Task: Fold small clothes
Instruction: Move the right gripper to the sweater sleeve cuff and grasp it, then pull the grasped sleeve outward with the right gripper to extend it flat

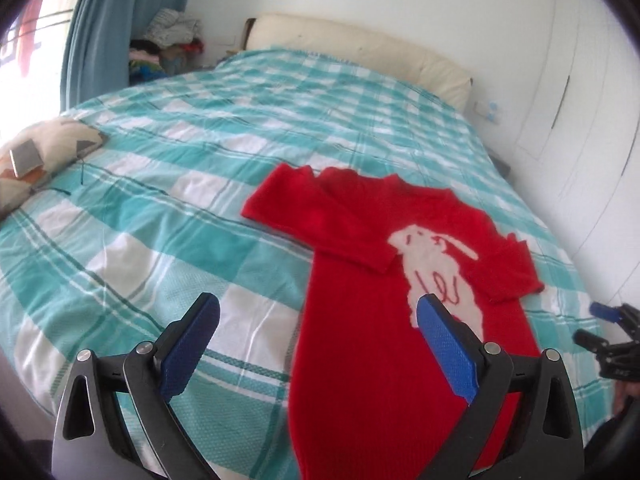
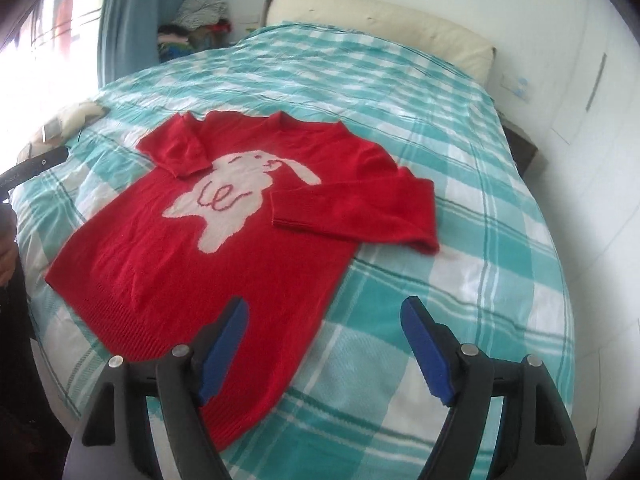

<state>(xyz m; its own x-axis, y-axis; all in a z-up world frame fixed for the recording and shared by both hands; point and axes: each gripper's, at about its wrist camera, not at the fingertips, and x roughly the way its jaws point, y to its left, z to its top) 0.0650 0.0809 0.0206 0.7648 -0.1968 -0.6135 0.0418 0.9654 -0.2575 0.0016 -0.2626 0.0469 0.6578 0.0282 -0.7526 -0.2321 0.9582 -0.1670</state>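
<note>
A small red knitted sweater [image 1: 360,320] [image 2: 160,272] with a white rabbit on its front lies flat on the bed. Both sleeves are folded in across the body: one sleeve [image 2: 352,212] on the right of the right wrist view, the other sleeve [image 2: 176,152] by the collar. My left gripper [image 1: 316,312] hovers open above the sweater's left edge near the hem, with nothing between its blue pads. My right gripper [image 2: 322,312] hovers open over the sweater's right edge, and it is empty too. At the right rim of the left wrist view my right gripper [image 1: 600,320] shows.
The sweater lies on a bed with a teal and white checked cover [image 1: 180,152] [image 2: 460,128]. A patterned cushion [image 1: 36,152] sits at the left edge. A cream headboard [image 1: 360,52] and a pile of clothes [image 1: 168,44] stand beyond. White cupboard doors [image 1: 592,100] line the right.
</note>
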